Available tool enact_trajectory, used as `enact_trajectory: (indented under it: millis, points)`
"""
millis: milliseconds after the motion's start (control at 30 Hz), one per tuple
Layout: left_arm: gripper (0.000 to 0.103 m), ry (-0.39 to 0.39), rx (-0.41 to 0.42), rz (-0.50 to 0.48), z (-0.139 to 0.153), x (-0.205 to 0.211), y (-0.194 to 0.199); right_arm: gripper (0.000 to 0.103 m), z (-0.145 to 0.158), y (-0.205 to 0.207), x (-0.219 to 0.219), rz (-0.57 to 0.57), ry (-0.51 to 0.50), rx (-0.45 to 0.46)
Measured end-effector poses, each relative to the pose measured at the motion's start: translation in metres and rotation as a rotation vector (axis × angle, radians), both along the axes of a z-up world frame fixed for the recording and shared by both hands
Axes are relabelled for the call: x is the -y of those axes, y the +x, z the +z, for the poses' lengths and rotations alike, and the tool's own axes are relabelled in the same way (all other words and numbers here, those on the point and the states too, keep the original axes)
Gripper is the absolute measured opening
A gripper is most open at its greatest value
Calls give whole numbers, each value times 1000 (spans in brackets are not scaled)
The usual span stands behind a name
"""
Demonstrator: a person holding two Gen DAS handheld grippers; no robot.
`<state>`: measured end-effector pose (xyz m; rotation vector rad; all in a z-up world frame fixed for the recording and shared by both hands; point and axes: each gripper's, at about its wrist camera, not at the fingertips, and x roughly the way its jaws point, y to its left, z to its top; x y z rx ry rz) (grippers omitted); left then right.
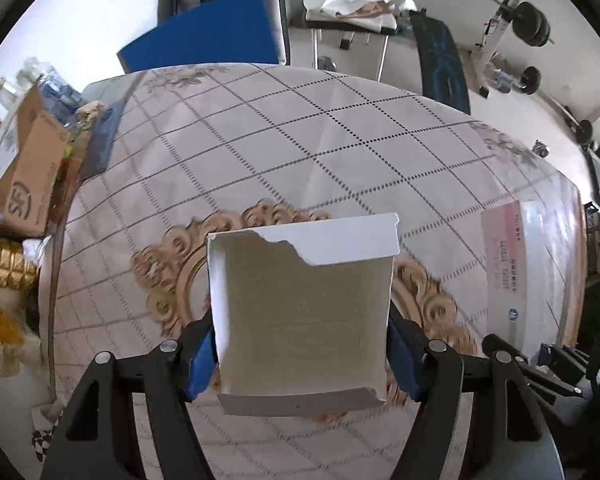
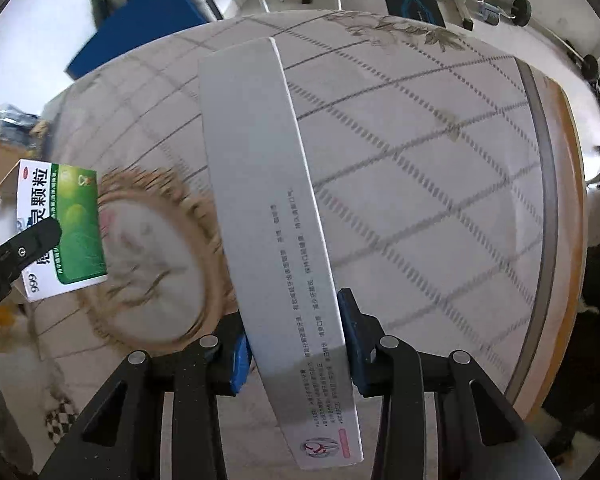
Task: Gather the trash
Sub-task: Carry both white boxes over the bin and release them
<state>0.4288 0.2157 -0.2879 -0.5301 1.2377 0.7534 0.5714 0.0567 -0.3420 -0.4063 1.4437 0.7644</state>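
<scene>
Below my left gripper (image 1: 300, 354), the round table (image 1: 340, 152) with its grid-patterned cloth lies mostly bare out to its far edge, while cardboard boxes (image 1: 28, 168) and bottles crowd its left rim and a pink-printed clear sheet (image 1: 520, 264) lies near the right rim. I can read no print on the torn carton (image 1: 304, 312) from this side, only plain grey-brown board and a ripped white flap. Both blue pads press its side walls, so the left gripper is clamped on it, held clear above the cloth. Over on the right wrist view, the cloth is blurred but open out to the orange-edged right rim. My right gripper (image 2: 296, 350) is clamped on a long white box (image 2: 276, 208) bearing small grey Chinese text and a small emblem near its close end. At far left I see the torn carton's other face (image 2: 64, 232), green and white, marked "999" with large Chinese characters, with one left-gripper finger (image 2: 28, 244) lying across it.
</scene>
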Motion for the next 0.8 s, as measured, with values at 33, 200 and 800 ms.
enact_trajectory:
  millis: [33,200,800]
  points:
    - [69,5,8,-1,4,3,-12,40,4,-11,2,0,9,-1]
    - [69,23,79,-19,31,37,-88,40,15,-86,38,-25,77,-9]
    - [69,-206,-7,6,-77,167,-442,40,-88,-454,209,97,-98,-286]
